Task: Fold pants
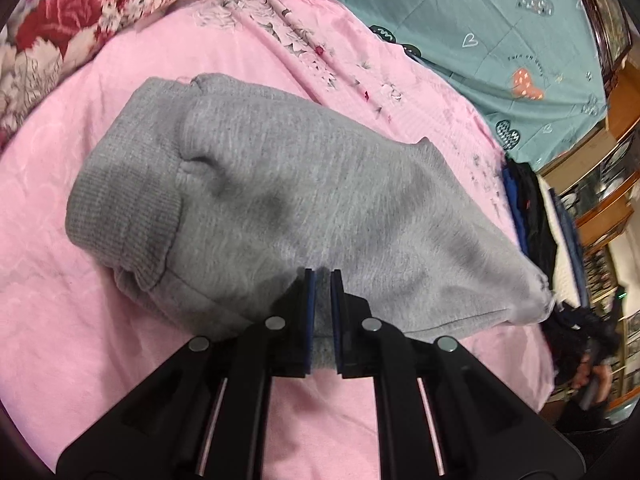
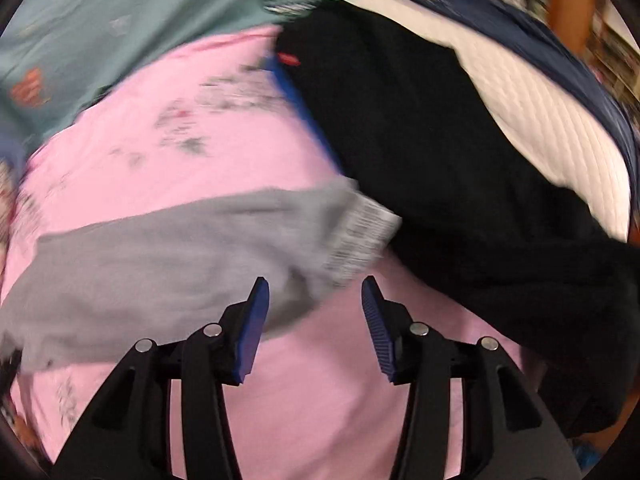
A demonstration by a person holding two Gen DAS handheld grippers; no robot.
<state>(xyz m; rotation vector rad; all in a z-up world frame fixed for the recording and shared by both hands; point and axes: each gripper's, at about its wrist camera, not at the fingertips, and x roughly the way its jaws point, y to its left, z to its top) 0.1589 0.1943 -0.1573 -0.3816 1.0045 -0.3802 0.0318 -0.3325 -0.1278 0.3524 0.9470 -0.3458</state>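
The grey sweatpants (image 1: 280, 208) lie folded on the pink bedsheet (image 1: 100, 340), with a ribbed cuff (image 1: 120, 216) at the left. My left gripper (image 1: 322, 280) is shut on the near edge of the pants; grey fabric shows between its blue pads. In the blurred right wrist view the pants (image 2: 160, 264) stretch across the sheet, ribbed end (image 2: 360, 236) at the right. My right gripper (image 2: 315, 292) is open and empty, just short of that ribbed end.
A black garment (image 2: 440, 160) lies over a white quilted pad (image 2: 560, 120) at the right, next to the pants. A teal quilt (image 1: 480, 40) and a red floral blanket (image 1: 60, 32) lie behind. Wooden shelves (image 1: 616, 200) stand at the far right.
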